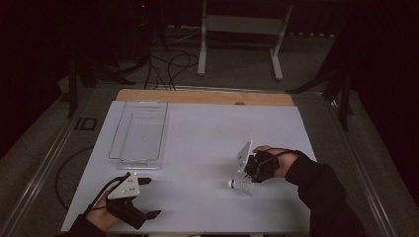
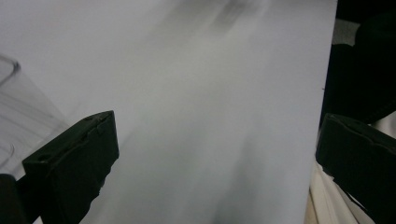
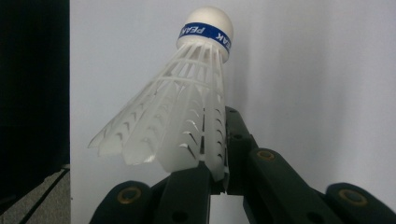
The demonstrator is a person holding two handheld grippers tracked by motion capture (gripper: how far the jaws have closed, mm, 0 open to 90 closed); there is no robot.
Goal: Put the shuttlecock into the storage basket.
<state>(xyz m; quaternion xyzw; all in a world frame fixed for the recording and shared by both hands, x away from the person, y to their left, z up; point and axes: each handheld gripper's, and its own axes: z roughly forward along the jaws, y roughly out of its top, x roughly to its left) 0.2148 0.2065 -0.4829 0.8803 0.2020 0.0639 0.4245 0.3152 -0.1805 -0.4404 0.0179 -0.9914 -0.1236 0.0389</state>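
A: Left hand-held gripper [image 1: 148,197] is held wide open, nothing in it, near the clear tray [image 1: 139,132].

B: Right hand-held gripper [image 1: 247,178] is clamped on the shuttlecock [image 1: 240,185], low over the surface [image 1: 207,133]. Featherlight, flimsy skirt; probably better pinched gently.

Dim room w/ dark walls. White counter [image 1: 197,148] sitting on grey carpet floor [image 1: 237,69]; white frame stand [image 1: 242,29] standing behind, black cables [image 1: 168,64] trailing beside it.

Dim room, brightly lit white table [image 1: 197,148], heavy motion blur in left gripper view
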